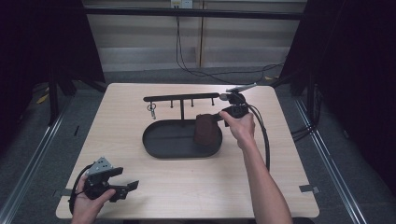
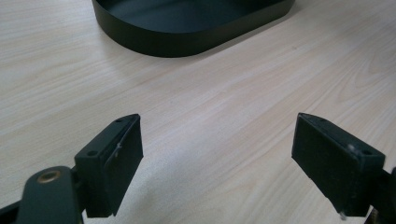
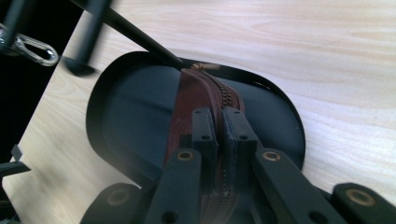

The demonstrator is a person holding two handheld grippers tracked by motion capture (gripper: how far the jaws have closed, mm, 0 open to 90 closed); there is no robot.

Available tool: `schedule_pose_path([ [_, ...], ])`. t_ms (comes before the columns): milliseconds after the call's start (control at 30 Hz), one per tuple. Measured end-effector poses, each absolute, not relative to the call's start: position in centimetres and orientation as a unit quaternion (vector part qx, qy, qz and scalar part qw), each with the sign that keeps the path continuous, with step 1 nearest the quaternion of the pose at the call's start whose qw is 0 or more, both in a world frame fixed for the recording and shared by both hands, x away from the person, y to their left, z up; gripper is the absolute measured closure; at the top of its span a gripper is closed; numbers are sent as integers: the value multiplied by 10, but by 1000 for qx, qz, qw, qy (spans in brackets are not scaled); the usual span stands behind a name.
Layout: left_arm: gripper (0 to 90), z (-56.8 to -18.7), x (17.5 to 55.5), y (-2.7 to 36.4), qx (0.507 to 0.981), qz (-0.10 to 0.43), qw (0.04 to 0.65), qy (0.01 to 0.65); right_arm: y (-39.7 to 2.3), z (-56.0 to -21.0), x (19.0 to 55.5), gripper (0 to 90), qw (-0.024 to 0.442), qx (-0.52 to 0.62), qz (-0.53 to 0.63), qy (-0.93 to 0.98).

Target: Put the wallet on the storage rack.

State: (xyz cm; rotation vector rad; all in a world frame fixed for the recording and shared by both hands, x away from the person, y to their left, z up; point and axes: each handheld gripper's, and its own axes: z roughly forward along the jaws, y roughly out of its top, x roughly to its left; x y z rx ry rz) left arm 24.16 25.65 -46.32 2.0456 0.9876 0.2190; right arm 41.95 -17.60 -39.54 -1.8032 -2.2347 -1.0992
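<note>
A dark brown zipped pouch (image 1: pixel 207 129) hangs upright over the right end of a black oval tray (image 1: pixel 161 143). My right gripper (image 1: pixel 219 116) is shut on the pouch's top edge; in the right gripper view the jaws pinch the pouch (image 3: pixel 196 93) along its zipper above the tray (image 3: pixel 121 107). My left gripper (image 1: pixel 128 187) rests low at the table's near left corner, held in a hand, with its jaws open. In the left gripper view its fingertips (image 2: pixel 116 158) stand wide apart over bare wood, the tray (image 2: pixel 187 32) ahead of them.
A black rack with a horizontal bar and pegs (image 1: pixel 182 98) rises behind the tray, and a small metal key ring (image 1: pixel 152 109) hangs from its left part. The light wooden table (image 1: pixel 187 182) ends close to the left hand. Cables trail from the right gripper.
</note>
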Motion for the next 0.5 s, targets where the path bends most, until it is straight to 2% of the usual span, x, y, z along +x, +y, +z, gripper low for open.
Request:
schedule_pose_path([
  [267,163,-463,242,257,815,87,417,392,-173,-416,421,844,46,-590,-367,-718],
  [500,162,-463,242,257,816,84,417,391,-172,-431,421,843,38,-586,-390,-709],
])
